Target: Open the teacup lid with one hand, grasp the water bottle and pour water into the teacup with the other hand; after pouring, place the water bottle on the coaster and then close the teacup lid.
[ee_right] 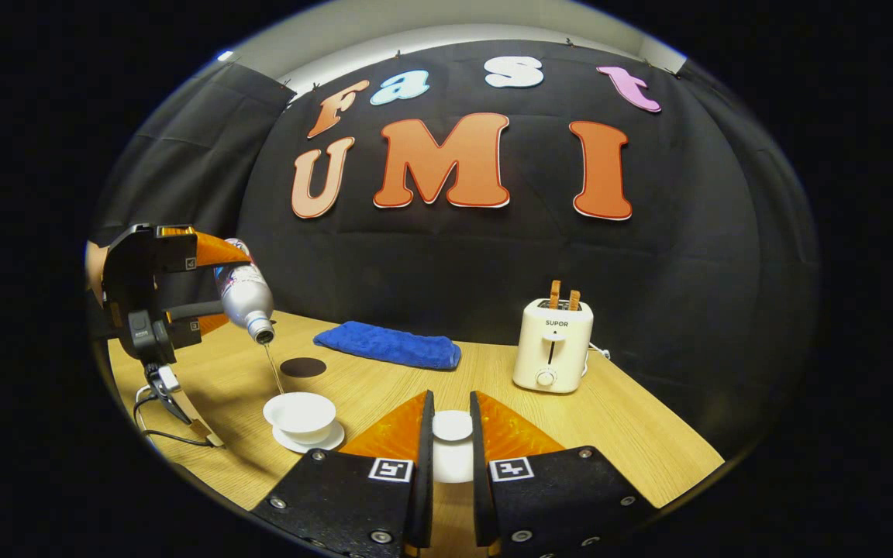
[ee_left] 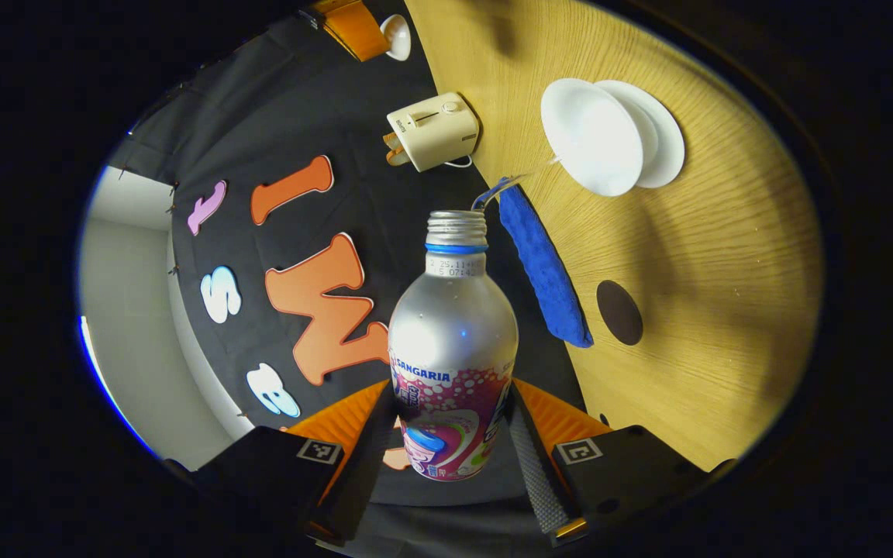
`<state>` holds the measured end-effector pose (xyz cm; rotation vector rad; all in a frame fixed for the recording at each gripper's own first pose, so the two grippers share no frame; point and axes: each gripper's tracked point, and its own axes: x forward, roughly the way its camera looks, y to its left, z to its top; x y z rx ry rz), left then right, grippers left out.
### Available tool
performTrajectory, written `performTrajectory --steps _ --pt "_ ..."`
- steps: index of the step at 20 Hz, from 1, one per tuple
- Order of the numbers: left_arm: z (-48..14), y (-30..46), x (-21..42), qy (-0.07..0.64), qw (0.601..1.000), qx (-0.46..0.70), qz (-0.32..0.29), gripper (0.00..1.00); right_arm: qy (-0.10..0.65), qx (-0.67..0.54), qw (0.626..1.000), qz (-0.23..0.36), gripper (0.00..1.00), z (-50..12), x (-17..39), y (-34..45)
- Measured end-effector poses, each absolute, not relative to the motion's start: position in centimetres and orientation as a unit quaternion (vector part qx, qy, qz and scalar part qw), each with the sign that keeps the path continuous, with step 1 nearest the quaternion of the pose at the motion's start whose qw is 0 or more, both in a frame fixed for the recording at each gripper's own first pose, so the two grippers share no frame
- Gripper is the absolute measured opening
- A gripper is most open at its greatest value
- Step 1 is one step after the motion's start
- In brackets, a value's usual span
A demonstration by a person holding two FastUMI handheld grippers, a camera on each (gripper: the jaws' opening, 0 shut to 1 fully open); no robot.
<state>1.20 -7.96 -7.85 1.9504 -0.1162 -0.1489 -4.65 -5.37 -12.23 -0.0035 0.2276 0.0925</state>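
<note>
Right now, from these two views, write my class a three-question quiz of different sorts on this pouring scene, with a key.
1. True or false: the left tongs hold the water bottle tilted, with water running into the teacup.
2. Multiple choice: what do the right tongs hold? A) the blue cloth B) the teacup lid C) the toaster
3. Fill in: the dark round coaster lies between the teacup and the ____.

Key: 1 true; 2 B; 3 blue cloth
</note>
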Motion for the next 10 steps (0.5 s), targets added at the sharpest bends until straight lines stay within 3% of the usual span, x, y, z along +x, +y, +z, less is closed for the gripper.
performTrajectory --steps 10 --pt "-6.1 -8.2 1.7 -0.074 0.525 0.846 -0.062 0.83 0.111 -0.009 0.992 0.055 0.22 -11.9 -4.5 -4.6"
